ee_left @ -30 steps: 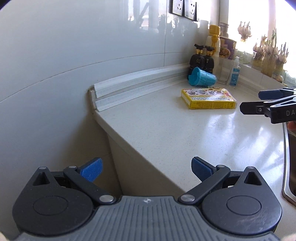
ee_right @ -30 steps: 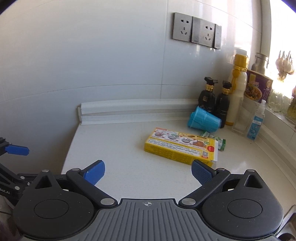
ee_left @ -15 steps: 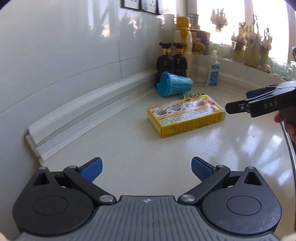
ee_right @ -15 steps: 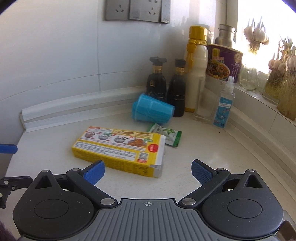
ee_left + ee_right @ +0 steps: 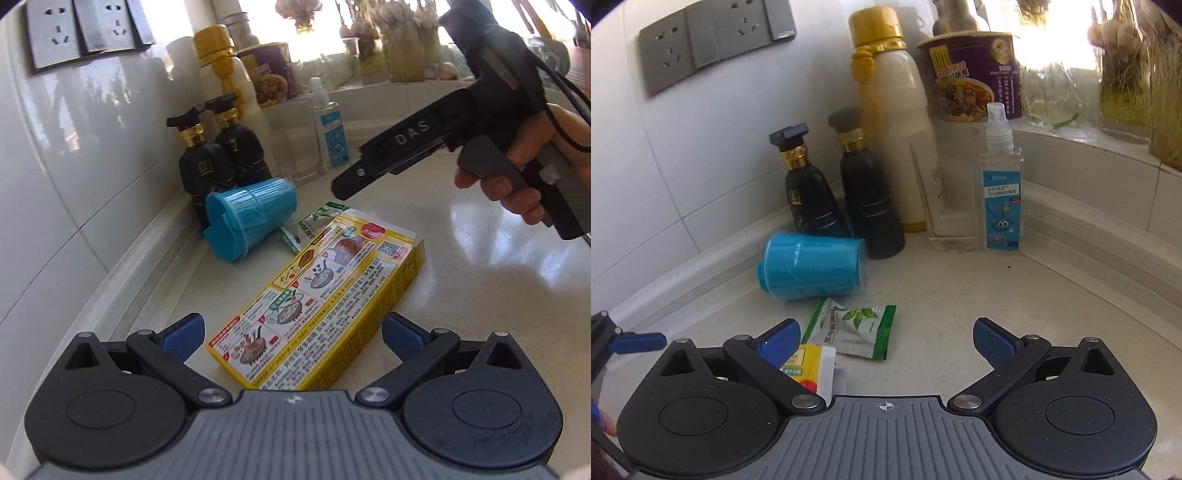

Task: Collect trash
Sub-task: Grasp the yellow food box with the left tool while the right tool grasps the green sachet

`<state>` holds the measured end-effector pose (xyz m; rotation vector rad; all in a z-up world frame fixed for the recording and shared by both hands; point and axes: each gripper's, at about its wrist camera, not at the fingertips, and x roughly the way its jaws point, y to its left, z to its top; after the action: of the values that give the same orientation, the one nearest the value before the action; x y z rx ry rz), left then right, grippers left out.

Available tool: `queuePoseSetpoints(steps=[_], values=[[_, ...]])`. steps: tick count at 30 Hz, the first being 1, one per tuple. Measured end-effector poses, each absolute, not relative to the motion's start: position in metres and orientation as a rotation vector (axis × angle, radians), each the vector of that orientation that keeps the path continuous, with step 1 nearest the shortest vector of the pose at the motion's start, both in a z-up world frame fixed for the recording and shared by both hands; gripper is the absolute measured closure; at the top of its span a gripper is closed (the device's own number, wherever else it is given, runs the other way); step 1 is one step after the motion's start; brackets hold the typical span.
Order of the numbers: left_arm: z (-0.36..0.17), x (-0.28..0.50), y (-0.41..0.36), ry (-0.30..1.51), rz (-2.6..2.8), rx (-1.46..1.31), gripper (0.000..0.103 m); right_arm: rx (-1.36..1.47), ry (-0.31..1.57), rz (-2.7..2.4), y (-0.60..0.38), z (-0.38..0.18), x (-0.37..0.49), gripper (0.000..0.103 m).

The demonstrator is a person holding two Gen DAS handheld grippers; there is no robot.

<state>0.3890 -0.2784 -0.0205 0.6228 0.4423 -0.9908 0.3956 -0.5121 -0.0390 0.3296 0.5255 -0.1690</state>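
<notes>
A yellow food box (image 5: 317, 302) lies flat on the white counter, its near end between the open fingers of my left gripper (image 5: 293, 334). Beyond it lie a green sachet (image 5: 314, 225) and a blue roll of trash bags (image 5: 251, 218) on its side. In the right wrist view my right gripper (image 5: 884, 338) is open and empty, just above the counter, with the green sachet (image 5: 857, 330) just ahead of its left finger. The box's corner (image 5: 812, 365) shows under that finger. The blue roll (image 5: 812, 271) lies farther back. The right gripper (image 5: 402, 155) also shows in the left wrist view, above the sachet.
Two dark bottles (image 5: 834, 195), a white bottle with a yellow cap (image 5: 894, 122), a clear glass (image 5: 949, 199), a spray bottle (image 5: 1001, 192) and a noodle cup (image 5: 975, 74) stand in the back corner. Wall sockets (image 5: 713, 44) are above. Garlic and plants line the window ledge (image 5: 1108, 147).
Both grippers have moved forward toward the corner. The yellow box now lies between the left gripper's fingers, and the right gripper has come up over the green sachet.
</notes>
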Motion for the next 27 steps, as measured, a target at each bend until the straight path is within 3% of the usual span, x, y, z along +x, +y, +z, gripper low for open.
queuePoseSetpoints(steps=[5, 11, 13, 15, 16, 20, 23, 24, 27], values=[[-0.026, 0.398, -0.295, 0.474, -1.073, 0.702, 0.001, 0.327, 0.528, -0.169, -0.513, -0.051, 0.419, 0.011], [-0.027, 0.405, -0.297, 0.515, -1.103, 0.677, 0.002, 0.242, 0.542, -0.157, -0.499, -0.059, 0.436, 0.039], [-0.027, 0.403, -0.294, 0.517, -1.106, 0.673, 0.004, 0.226, 0.536, -0.132, -0.494, -0.06, 0.437, 0.059], [-0.027, 0.401, -0.291, 0.524, -1.102, 0.661, 0.005, 0.192, 0.537, -0.139, -0.488, -0.061, 0.437, 0.06], [-0.027, 0.399, -0.289, 0.523, -1.1, 0.661, 0.006, 0.175, 0.539, -0.132, -0.486, -0.061, 0.437, 0.068], [-0.025, 0.391, -0.287, 0.534, -1.076, 0.669, 0.008, 0.171, 0.54, -0.136, -0.483, -0.062, 0.431, 0.07], [-0.021, 0.379, -0.283, 0.524, -1.063, 0.675, 0.027, 0.187, 0.533, -0.138, -0.483, -0.063, 0.422, 0.074], [-0.019, 0.375, -0.283, 0.535, -1.049, 0.675, 0.034, 0.193, 0.529, -0.135, -0.483, -0.062, 0.419, 0.081], [-0.016, 0.364, -0.282, 0.549, -1.0, 0.699, 0.042, 0.192, 0.539, -0.147, -0.48, -0.061, 0.409, 0.083]])
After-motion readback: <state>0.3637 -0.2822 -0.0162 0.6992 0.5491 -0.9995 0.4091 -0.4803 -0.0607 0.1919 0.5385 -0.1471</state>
